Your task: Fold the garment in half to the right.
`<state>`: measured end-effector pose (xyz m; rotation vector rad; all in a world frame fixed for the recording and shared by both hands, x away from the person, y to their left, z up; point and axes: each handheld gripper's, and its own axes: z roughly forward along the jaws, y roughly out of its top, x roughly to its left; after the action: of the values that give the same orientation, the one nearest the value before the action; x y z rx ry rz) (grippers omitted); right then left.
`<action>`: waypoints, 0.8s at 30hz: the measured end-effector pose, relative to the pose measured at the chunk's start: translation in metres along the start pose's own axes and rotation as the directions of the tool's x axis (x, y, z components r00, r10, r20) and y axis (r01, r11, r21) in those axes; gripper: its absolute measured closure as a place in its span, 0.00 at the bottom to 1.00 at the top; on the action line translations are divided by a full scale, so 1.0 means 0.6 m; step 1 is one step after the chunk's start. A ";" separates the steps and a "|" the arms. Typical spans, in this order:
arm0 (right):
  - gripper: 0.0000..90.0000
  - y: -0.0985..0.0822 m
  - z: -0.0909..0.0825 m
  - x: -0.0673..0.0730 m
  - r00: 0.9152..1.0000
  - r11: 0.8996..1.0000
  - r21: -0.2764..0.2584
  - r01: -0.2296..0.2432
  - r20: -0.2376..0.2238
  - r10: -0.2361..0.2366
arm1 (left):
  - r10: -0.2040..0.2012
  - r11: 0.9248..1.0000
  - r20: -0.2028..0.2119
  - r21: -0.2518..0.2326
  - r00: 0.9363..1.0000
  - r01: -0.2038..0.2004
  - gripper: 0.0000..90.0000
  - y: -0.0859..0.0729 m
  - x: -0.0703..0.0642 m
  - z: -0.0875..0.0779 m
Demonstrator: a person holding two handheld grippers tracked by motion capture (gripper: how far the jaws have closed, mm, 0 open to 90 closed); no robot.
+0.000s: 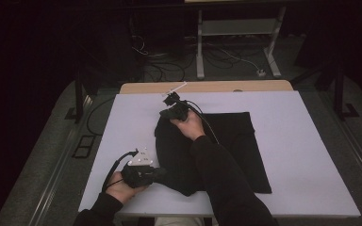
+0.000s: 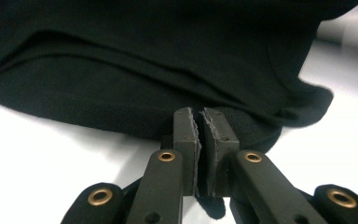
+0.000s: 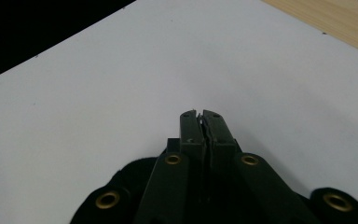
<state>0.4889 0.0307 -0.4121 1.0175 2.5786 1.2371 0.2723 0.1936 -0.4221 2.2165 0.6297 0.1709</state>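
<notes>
High view: a black garment (image 1: 207, 155) lies on the white table cover (image 1: 311, 155), its left part bunched. The left gripper (image 1: 162, 173) pinches the near-left edge; the right gripper (image 1: 166, 113) pinches the far-left corner.

Left gripper view: the jaws stand together, clamped on a fold of cloth (image 2: 205, 123).

Right gripper view: the jaws are pressed tight, with dark fabric (image 3: 130, 175) caught low between them.

Handling: the cloth is judged soft, light and limp — grip hems or corners. No containers present.
</notes>
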 end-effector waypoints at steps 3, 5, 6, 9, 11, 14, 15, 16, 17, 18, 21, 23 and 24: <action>0.96 -0.011 -0.015 -0.005 1.000 1.000 -0.015 -0.015 0.000 0.015 | 0.008 1.000 0.000 -0.008 1.000 -0.008 0.92 0.006 -0.004 0.002; 0.96 -0.018 -0.026 -0.011 1.000 0.999 -0.030 -0.027 -0.002 0.027 | 0.013 1.000 -0.004 -0.011 1.000 -0.013 0.92 0.009 -0.006 0.002; 0.96 -0.020 -0.031 -0.013 0.999 0.999 -0.034 -0.035 -0.002 0.035 | 0.020 1.000 -0.004 -0.007 1.000 -0.020 0.92 0.011 -0.006 0.002; 0.96 -0.025 -0.048 -0.021 0.999 0.997 -0.057 -0.045 0.006 0.046 | 0.021 0.999 -0.007 -0.027 1.000 -0.021 0.92 0.016 -0.010 0.000; 0.96 -0.025 -0.059 -0.026 0.999 0.996 -0.071 -0.050 0.009 0.051 | 0.026 0.999 -0.007 -0.036 1.000 -0.026 0.92 0.020 -0.013 -0.001; 0.96 -0.023 -0.074 -0.031 0.998 0.995 -0.084 -0.055 0.017 0.057 | 0.028 0.999 -0.002 -0.036 1.000 -0.028 0.92 0.024 -0.015 0.000; 0.96 -0.022 -0.078 -0.032 0.998 0.995 -0.087 -0.057 0.020 0.059 | 0.027 0.999 -0.002 -0.042 1.000 -0.028 0.92 0.025 -0.017 0.000; 0.96 -0.021 -0.082 -0.033 0.998 0.994 -0.093 -0.056 0.023 0.059 | 0.032 0.999 -0.001 -0.042 0.999 -0.032 0.93 0.027 -0.018 -0.001; 0.96 -0.020 -0.087 -0.034 0.998 0.994 -0.093 -0.057 0.025 0.060 | 0.039 0.998 0.001 -0.042 0.999 -0.039 0.93 0.029 -0.018 -0.003; 0.96 -0.020 -0.090 -0.035 0.998 0.994 -0.097 -0.056 0.028 0.059 | 0.038 0.998 0.002 -0.049 0.999 -0.038 0.93 0.032 -0.020 -0.004; 0.96 -0.017 -0.102 -0.040 0.998 0.993 -0.109 -0.055 0.035 0.059 | 0.051 0.997 0.004 -0.055 0.999 -0.050 0.93 0.039 -0.023 -0.007; 0.96 -0.015 -0.112 -0.042 0.998 0.992 -0.114 -0.053 0.039 0.058 | 0.052 0.997 0.003 -0.059 0.999 -0.052 0.93 0.044 -0.024 -0.008; 0.96 -0.014 -0.117 -0.044 0.998 0.992 -0.118 -0.050 0.043 0.055 | 0.055 0.997 0.002 -0.060 0.998 -0.055 0.93 0.046 -0.024 -0.008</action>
<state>0.4791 -0.0351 -0.3763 1.0840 2.4282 1.3425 0.2688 0.1746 -0.3972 2.1773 0.5548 0.2106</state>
